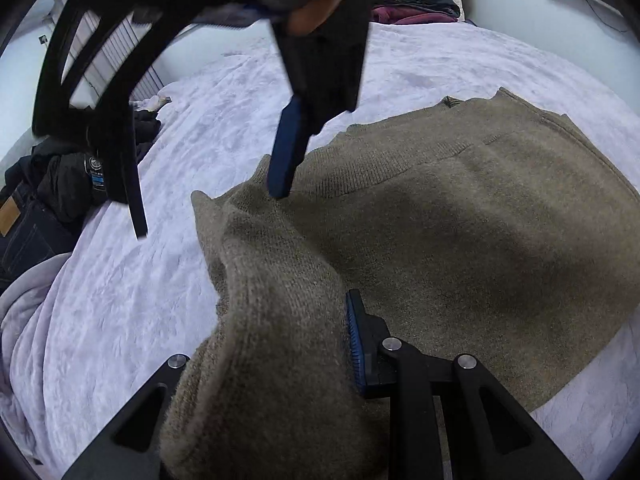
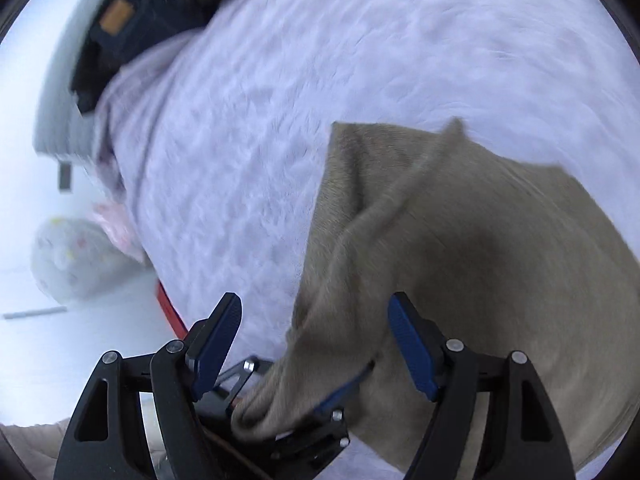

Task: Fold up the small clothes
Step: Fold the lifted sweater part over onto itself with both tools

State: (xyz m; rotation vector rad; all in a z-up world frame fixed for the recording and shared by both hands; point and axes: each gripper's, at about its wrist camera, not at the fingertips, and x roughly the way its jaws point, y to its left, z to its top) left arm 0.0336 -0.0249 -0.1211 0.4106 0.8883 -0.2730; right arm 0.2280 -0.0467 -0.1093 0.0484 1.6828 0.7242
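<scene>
Left wrist view: left hand-held gripper (image 1: 280, 360) clamped on sweater (image 1: 460, 220) edge, lifting it to fold; right hand-held gripper (image 2: 316, 340) spread apart, empty, above bed (image 2: 300, 100).

No legible text anywhere. Tan patch (image 1: 9, 213) stitched on the dark jeans (image 1: 24, 236) at the left edge of the bed: blank or too small to read in the left wrist view; same patch (image 2: 116, 20) blurred in the right wrist view. Round badge with a light blue stripe (image 1: 95, 170) on the black garment (image 1: 64, 184) beside the jeans: printed marks present, letters too small and soft to make out. No brand, number or sign readable on the knitted sweater (image 1: 440, 220), nor on the purple blanket (image 1: 180, 160).
</scene>
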